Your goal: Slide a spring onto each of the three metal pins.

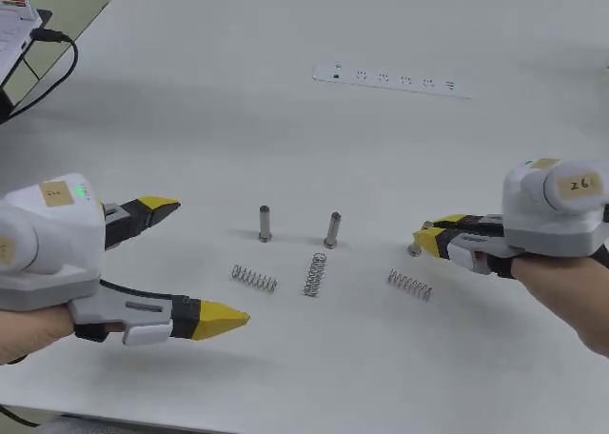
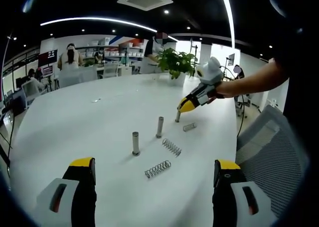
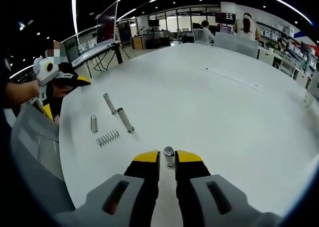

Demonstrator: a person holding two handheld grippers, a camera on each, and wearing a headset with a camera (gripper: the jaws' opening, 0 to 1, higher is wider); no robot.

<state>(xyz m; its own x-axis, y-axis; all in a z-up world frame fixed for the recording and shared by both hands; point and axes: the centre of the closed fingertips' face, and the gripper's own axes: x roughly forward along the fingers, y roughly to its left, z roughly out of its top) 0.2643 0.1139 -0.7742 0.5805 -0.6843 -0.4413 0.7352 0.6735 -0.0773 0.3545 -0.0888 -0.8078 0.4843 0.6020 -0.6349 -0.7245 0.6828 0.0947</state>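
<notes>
- The third pin (image 3: 169, 155) is pinched upright between the right claw (image 3: 167, 161) jaws, nearly closed (its yellow tips hide most of the pin in the head view).
- The left claw (image 1: 202, 260) gapes wide and holds nothing, near the desk (image 1: 285, 129) front edge.
- The left pin (image 1: 265, 223) and middle pin (image 1: 332, 229) stand free.
- The left spring (image 1: 254, 279), middle spring (image 1: 315, 273) and right spring (image 1: 409, 284) lie loose, with open desk beyond.

A pale sticker (image 1: 579, 184) on the white housing of the right tool (image 1: 423, 241), at 3 o'clock in the head view, bears a handwritten "26". A yellowish sticker (image 1: 55, 193) on the left tool (image 1: 210, 259), at 9 o'clock, cannot be read.
</notes>
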